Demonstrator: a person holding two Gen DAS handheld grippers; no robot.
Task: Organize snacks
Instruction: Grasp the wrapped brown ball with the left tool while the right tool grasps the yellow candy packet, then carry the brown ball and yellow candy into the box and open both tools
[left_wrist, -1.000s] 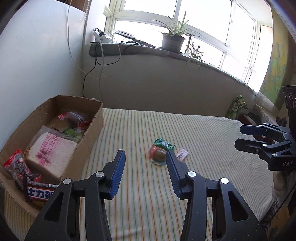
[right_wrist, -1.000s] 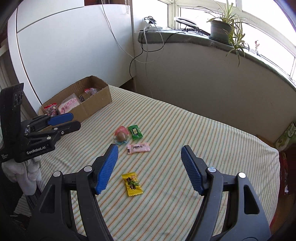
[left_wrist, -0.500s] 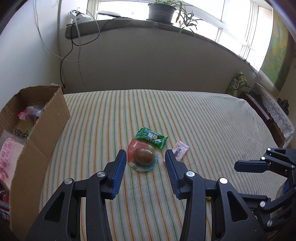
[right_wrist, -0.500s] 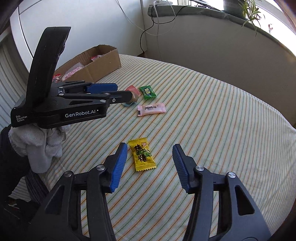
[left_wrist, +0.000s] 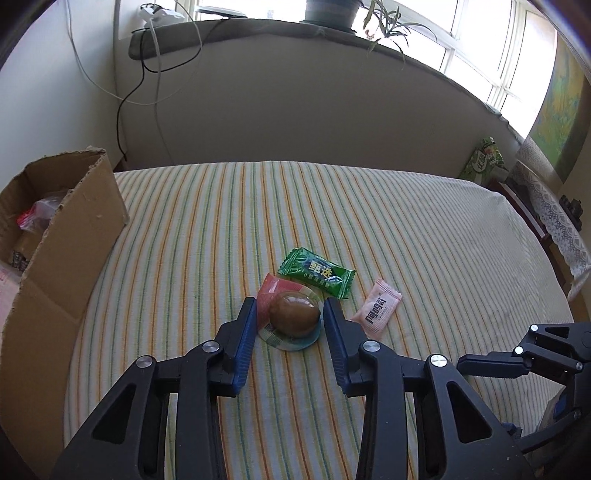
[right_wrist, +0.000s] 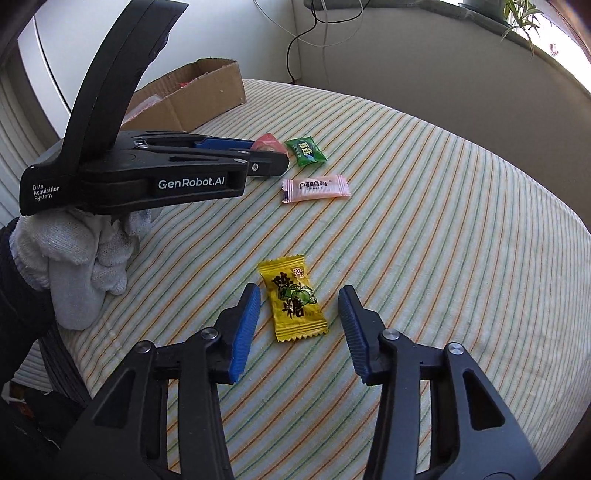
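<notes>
Two hand-held tools close in on snacks scattered over a striped bed (left_wrist: 406, 221). The left tool (left_wrist: 290, 319) straddles a brown egg-like snack in a clear domed pack (left_wrist: 293, 320), its jaws closing with a sliver of gap on each side, nothing gripped. The right tool (right_wrist: 299, 306) brackets a yellow candy wrapper (right_wrist: 293, 299) printed with Chinese characters and a green fruit; its jaws are closing too, not yet touching. Beside the egg pack lie a green packet (left_wrist: 316, 272) and a pink packet (left_wrist: 376, 312), both with Chinese lettering. "GenRobot.AI" and "Data Acquisition System" read on the left tool's body. A cardboard box (left_wrist: 62, 236) at the bed's edge is cut off; its contents are hard to make out.
</notes>
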